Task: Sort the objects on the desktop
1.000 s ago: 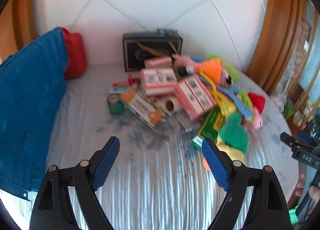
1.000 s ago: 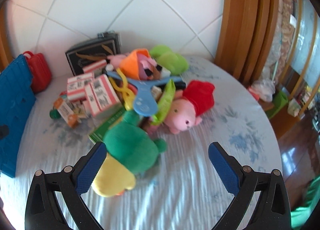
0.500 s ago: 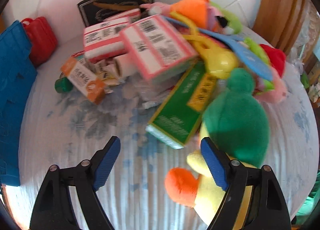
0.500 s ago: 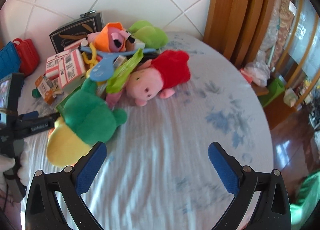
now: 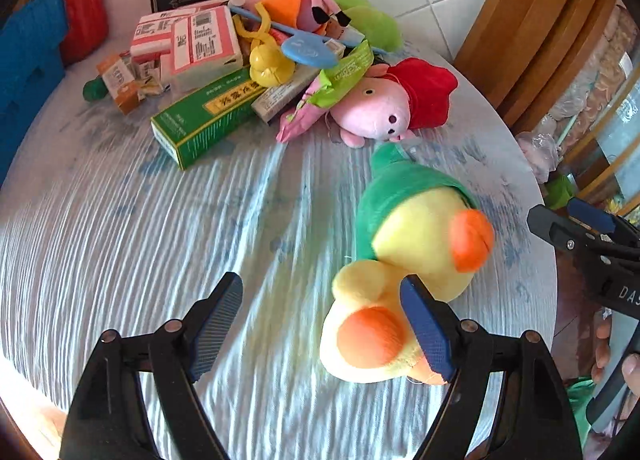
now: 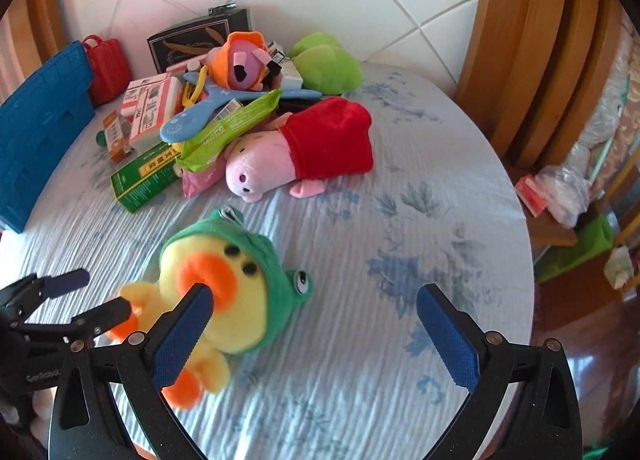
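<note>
- Covering a round table (image 6: 460, 164), a crinkled white cloth printed with pale blue flowers now fills far more of both wrist views than a second ago, when the heap sat in the middle distance.
- Standing at the far left edge, a blue ribbed plastic bin (image 6: 36, 132) looks the likely home for sorted goods, though that is a judgement only.
- Lying apart from the heap, near the front of the table, a yellow plush duck (image 6: 240, 300) in a green frog hood has shifted clear of the pile it leaned on half a second back; soft and round, with an orange beak and feet, it appears the first pick.
- Resting behind it, a pink plush pig (image 6: 264, 164) in red felt touches the jumble of boxes.
- Jutting from that jumble, a glossy green carton (image 5: 204, 116) is hard-edged and long.
- Reaching in low, the left tongs (image 5: 324, 326) stand spread and pinch nothing; one blue ribbed pad sits in front of the duck's body, the other over bare cloth.
- Hovering beside the duck's beak, the right tongs (image 6: 314, 336) stand equally wide and empty.
</note>
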